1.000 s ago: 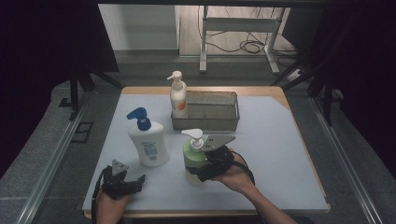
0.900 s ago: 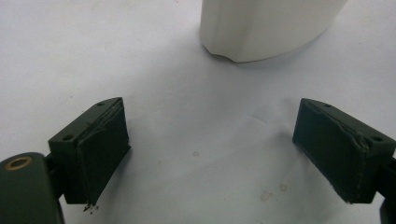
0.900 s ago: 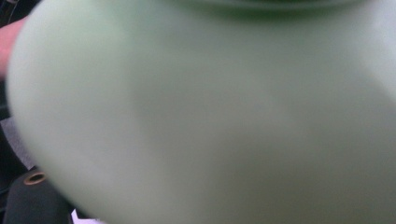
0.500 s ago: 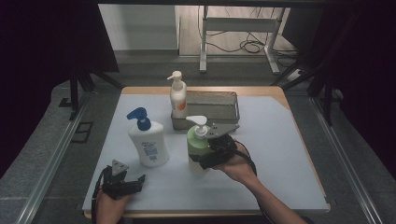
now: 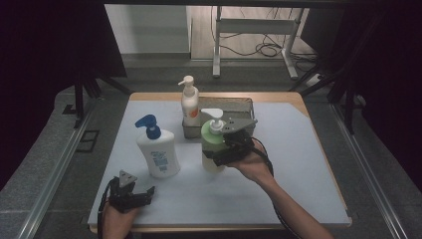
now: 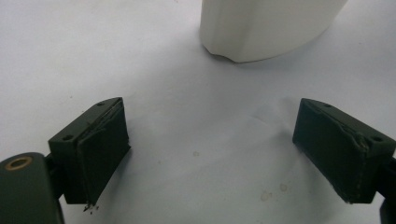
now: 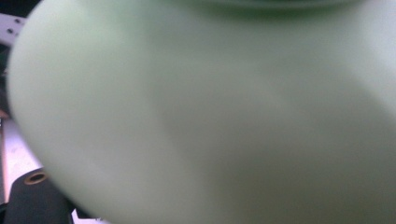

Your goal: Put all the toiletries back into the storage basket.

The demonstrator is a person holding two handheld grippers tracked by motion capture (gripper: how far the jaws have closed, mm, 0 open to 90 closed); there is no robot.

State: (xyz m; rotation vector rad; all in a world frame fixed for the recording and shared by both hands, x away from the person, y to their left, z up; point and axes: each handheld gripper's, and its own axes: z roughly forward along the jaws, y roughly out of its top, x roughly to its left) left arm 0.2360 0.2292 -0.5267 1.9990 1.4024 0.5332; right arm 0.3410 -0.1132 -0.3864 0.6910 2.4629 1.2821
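A pale green pump bottle with a white pump is held upright just in front of the metal basket, and my right gripper is shut on its body from the right. In the right gripper view the green bottle sits blurred right against the lens. My left gripper rests at the table's front left. Its jaws stand wide open over bare white table with nothing between them, as the left gripper view shows.
A white bottle with a blue pump stands left of centre; its base lies just beyond the left jaws. A cream pump bottle stands at the basket's left end. The white table top ends in a wooden edge.
My right gripper has carried the green bottle up and away from the front of the table toward the basket. The left gripper has stayed put.
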